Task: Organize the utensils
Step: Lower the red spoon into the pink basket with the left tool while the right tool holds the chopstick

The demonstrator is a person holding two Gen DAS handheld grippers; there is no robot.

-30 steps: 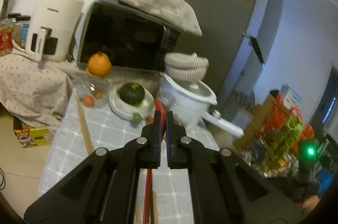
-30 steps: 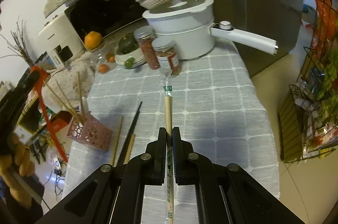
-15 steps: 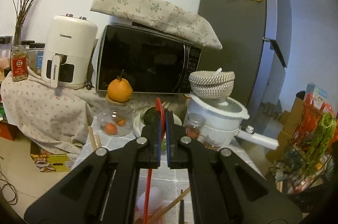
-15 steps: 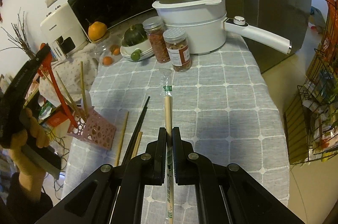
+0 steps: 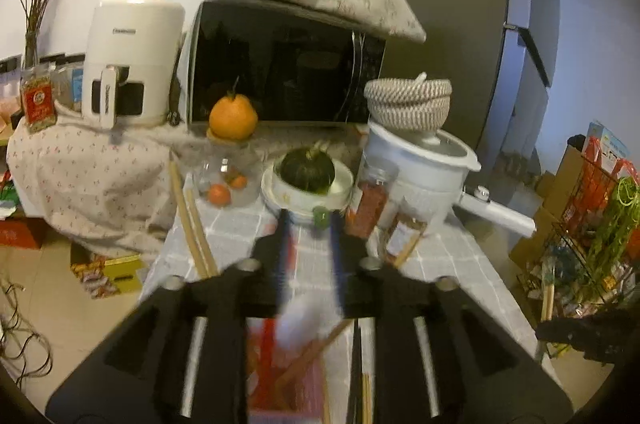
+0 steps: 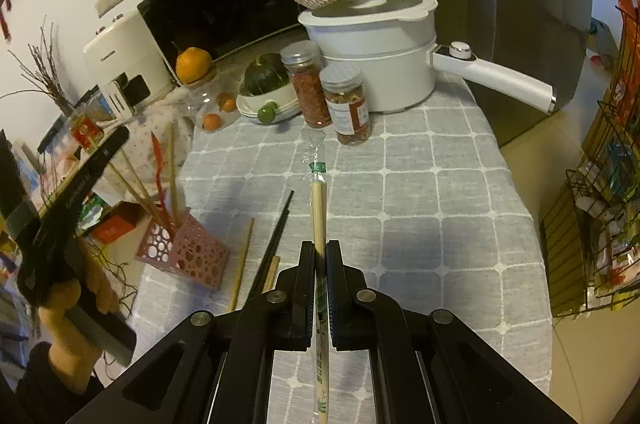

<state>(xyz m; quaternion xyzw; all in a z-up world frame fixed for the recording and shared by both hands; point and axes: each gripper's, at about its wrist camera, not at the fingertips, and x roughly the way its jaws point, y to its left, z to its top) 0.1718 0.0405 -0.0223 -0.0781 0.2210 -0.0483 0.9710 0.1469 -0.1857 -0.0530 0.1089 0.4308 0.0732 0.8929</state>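
Observation:
My left gripper (image 5: 308, 228) hovers just above the pink perforated holder (image 6: 188, 252). Its jaws are opening and nothing is pressed between them. The red utensil (image 6: 158, 168) now stands in that holder among several wooden chopsticks (image 6: 140, 188), beside the left gripper's tip (image 6: 116, 140), which a hand holds at the left edge. My right gripper (image 6: 319, 252) is shut on a pair of wooden chopsticks in a clear wrapper (image 6: 318, 208), which points away over the grey checked tablecloth (image 6: 420, 204). Black chopsticks (image 6: 276, 236) and a loose wooden one (image 6: 242, 264) lie on the cloth between holder and gripper.
At the back stand a white pot with a long handle (image 6: 372, 64), two spice jars (image 6: 348, 108), a bowl with a green squash (image 6: 266, 76), an orange (image 6: 194, 64), a microwave (image 5: 280, 72) and an air fryer (image 5: 128, 64). A wire rack (image 6: 600, 204) stands right of the table.
The left gripper sank toward the holder and its jaws parted, letting go of the red utensil, which now stands in the holder. The right gripper kept still with its chopsticks.

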